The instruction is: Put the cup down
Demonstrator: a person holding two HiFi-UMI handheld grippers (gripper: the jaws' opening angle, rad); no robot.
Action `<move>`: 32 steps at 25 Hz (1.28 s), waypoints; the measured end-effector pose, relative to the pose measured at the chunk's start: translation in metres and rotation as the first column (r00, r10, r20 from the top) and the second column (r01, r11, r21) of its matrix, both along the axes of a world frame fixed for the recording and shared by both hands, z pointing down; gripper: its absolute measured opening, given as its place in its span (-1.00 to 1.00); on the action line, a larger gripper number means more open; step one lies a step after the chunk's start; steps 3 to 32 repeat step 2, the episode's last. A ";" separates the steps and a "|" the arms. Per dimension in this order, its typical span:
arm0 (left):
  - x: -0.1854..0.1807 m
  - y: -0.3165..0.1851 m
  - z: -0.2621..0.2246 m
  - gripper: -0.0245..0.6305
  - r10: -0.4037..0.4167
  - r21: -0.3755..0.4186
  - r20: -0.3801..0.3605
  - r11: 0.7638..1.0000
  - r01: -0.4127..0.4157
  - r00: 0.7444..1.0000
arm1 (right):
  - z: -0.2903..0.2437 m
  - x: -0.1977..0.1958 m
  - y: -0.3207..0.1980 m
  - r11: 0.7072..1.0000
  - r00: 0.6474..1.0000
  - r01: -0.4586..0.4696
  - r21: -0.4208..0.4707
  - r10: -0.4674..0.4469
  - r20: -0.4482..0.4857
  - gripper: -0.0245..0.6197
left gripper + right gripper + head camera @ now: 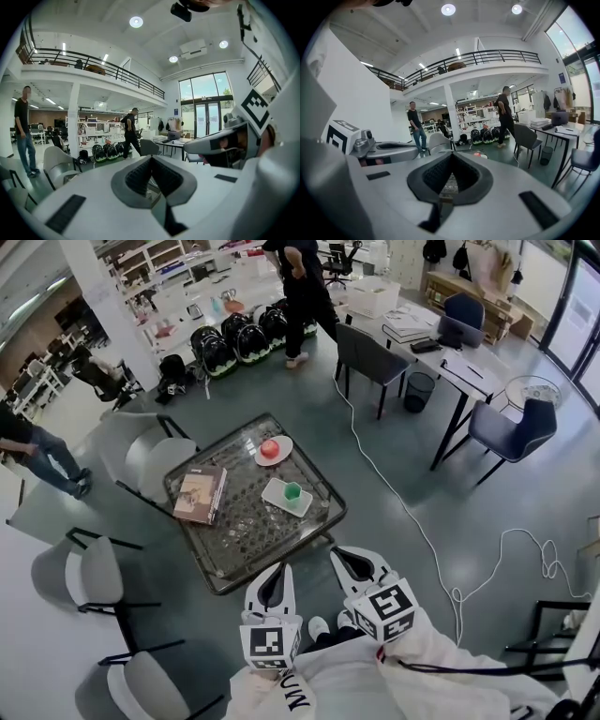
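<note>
Left gripper (280,570), right gripper (339,554) closed; cup (292,490) on tray (276,492)

Grey-green floor (394,427) throughout, crossed by a white cable (422,532). A low glass-topped table (248,521) is flanked by light grey chairs (155,460), and a white desk (473,371) with dark chairs (506,432) is set to the right. A railed mezzanine (93,63) is carried on a white column (73,117), lit by round ceiling lights (136,21) and tall glazed doors (206,110).
</note>
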State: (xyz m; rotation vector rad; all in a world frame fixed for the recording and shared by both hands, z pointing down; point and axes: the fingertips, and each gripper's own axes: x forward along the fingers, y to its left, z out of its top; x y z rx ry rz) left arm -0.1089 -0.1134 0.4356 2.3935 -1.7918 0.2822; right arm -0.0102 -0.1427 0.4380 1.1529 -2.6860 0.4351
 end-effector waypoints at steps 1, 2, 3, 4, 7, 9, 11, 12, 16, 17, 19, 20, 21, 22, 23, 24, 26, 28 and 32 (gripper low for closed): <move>-0.002 -0.002 0.001 -0.89 0.000 -0.001 0.000 1.000 0.000 1.000 | 0.001 -0.002 -0.002 1.000 1.000 0.001 -0.002 -0.001 -0.001 -0.91; -0.003 -0.004 0.002 -0.89 0.000 -0.002 -0.001 1.000 0.000 1.000 | 0.002 -0.004 -0.004 1.000 1.000 0.001 -0.003 -0.001 -0.002 -0.91; -0.003 -0.004 0.002 -0.89 0.000 -0.002 -0.001 1.000 0.000 1.000 | 0.002 -0.004 -0.004 1.000 1.000 0.001 -0.003 -0.001 -0.002 -0.91; -0.003 -0.004 0.002 -0.89 0.000 -0.002 -0.001 1.000 0.000 1.000 | 0.002 -0.004 -0.004 1.000 1.000 0.001 -0.003 -0.001 -0.002 -0.91; -0.003 -0.004 0.002 -0.89 0.000 -0.002 -0.001 1.000 0.000 1.000 | 0.002 -0.004 -0.004 1.000 1.000 0.001 -0.003 -0.001 -0.002 -0.91; -0.003 -0.004 0.002 -0.89 0.000 -0.002 -0.001 1.000 0.000 1.000 | 0.002 -0.004 -0.004 1.000 1.000 0.001 -0.003 -0.001 -0.002 -0.91; -0.003 -0.004 0.002 -0.89 0.000 -0.002 -0.001 1.000 0.000 1.000 | 0.002 -0.004 -0.004 1.000 1.000 0.001 -0.003 -0.001 -0.002 -0.91; -0.003 -0.004 0.002 -0.89 0.000 -0.002 -0.001 1.000 0.000 1.000 | 0.002 -0.004 -0.004 1.000 1.000 0.001 -0.003 -0.001 -0.002 -0.91; -0.003 -0.004 0.002 -0.89 0.000 -0.002 -0.001 1.000 0.000 1.000 | 0.002 -0.004 -0.004 1.000 1.000 0.001 -0.003 -0.001 -0.002 -0.91; -0.003 -0.004 0.002 -0.89 0.000 -0.002 -0.001 1.000 0.000 1.000 | 0.002 -0.004 -0.004 1.000 1.000 0.001 -0.003 -0.001 -0.002 -0.91; -0.003 -0.004 0.002 -0.89 0.000 -0.002 -0.001 1.000 0.000 1.000 | 0.002 -0.004 -0.004 1.000 1.000 0.001 -0.003 -0.001 -0.002 -0.91; -0.003 -0.004 0.002 -0.89 0.000 -0.002 -0.001 1.000 0.000 1.000 | 0.002 -0.004 -0.004 1.000 1.000 0.001 -0.003 -0.001 -0.002 -0.91; -0.003 -0.004 0.002 -0.89 0.000 -0.002 -0.001 1.000 0.000 1.000 | 0.002 -0.004 -0.004 1.000 1.000 0.001 -0.003 -0.001 -0.002 -0.91; -0.003 -0.004 0.002 -0.89 0.000 -0.002 -0.001 1.000 0.000 1.000 | 0.002 -0.004 -0.004 1.000 1.000 0.001 -0.003 -0.001 -0.002 -0.91; -0.003 -0.004 0.002 -0.89 0.000 -0.002 -0.001 1.000 0.000 1.000 | 0.002 -0.004 -0.004 1.000 1.000 0.001 -0.003 -0.001 -0.002 -0.91; -0.003 -0.004 0.002 -0.89 0.000 -0.002 -0.001 1.000 0.000 1.000 | 0.002 -0.004 -0.004 1.000 1.000 0.001 -0.003 -0.001 -0.002 -0.91; -0.003 -0.004 0.002 -0.89 0.000 -0.002 -0.001 1.000 0.000 1.000 | 0.002 -0.004 -0.004 1.000 1.000 0.001 -0.003 -0.001 -0.002 -0.91; -0.003 -0.004 0.002 -0.89 0.000 -0.002 -0.001 1.000 0.000 1.000 | 0.002 -0.004 -0.004 1.000 1.000 0.001 -0.003 -0.001 -0.002 -0.91; -0.003 -0.004 0.002 -0.89 0.000 -0.002 -0.001 1.000 0.000 1.000 | 0.002 -0.004 -0.004 1.000 1.000 0.001 -0.003 -0.001 -0.002 -0.91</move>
